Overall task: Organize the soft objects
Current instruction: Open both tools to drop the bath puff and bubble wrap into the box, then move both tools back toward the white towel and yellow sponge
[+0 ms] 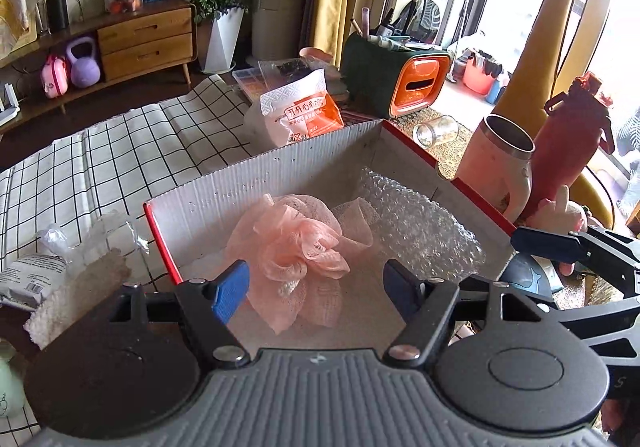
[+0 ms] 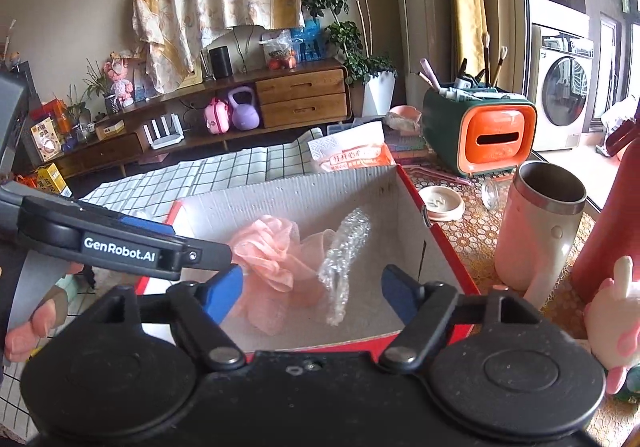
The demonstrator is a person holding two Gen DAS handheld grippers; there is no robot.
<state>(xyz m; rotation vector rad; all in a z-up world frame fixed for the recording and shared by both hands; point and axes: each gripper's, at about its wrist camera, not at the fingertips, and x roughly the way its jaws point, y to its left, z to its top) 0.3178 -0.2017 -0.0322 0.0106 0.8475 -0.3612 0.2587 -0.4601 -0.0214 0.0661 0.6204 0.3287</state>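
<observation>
The open cardboard box with red outer walls and a grey corrugated inside [image 1: 248, 179] served as the landmark; inside it, toward its near left, lay the pink mesh bath pouf of gathered netting [image 1: 296, 251], and just beside that, toward the box's right wall, the crumpled sheet of clear bubble wrap [image 1: 416, 223]; whether the two touched I could not tell. The left gripper [image 1: 316, 287] hung over the box's near edge with its blue-padded fingers spread wide around nothing, the pouf below them; the right gripper [image 2: 312, 287] stood likewise, wide and empty, above the near rim. Outside the box's left wall a white fluffy cloth [image 1: 72, 295] lay on the checked table cover [image 1: 120, 151]. The pouf looked featherlight and springy, apt to squash; a pinch through its dense gathered centre seemed surest.
</observation>
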